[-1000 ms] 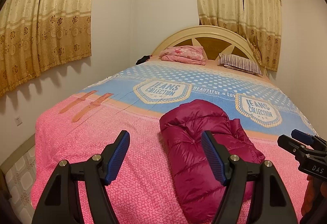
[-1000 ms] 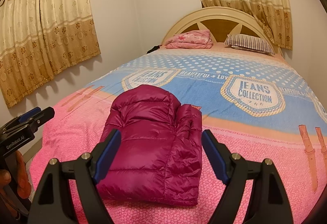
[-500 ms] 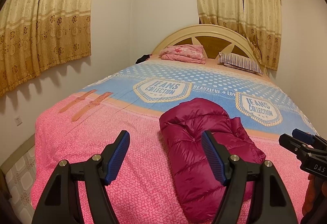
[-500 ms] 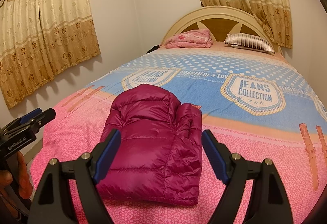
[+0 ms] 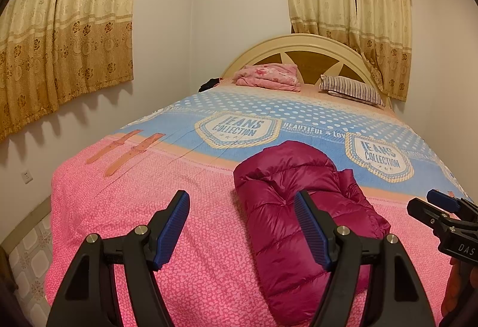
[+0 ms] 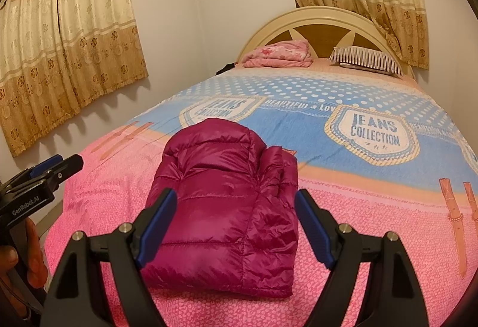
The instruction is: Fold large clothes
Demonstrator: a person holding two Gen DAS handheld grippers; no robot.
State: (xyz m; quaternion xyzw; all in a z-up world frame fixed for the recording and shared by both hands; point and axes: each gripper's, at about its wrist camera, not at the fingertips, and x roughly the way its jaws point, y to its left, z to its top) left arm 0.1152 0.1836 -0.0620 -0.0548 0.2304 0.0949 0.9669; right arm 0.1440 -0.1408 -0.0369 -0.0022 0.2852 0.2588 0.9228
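Wide bed [image 6: 373, 207], flat pink-and-blue printed cover, bare all round the load. Puffy quilted magenta jacket [image 6: 227, 207] folded into a block near the foot edge. Left gripper [image 5: 242, 225] and right gripper [image 6: 236, 222] gape, holding nothing, above it.

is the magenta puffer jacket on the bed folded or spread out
Folded. The magenta quilted puffer jacket lies as a compact bundle on the pink bedspread, layers stacked along its right edge, no sleeves spread out.
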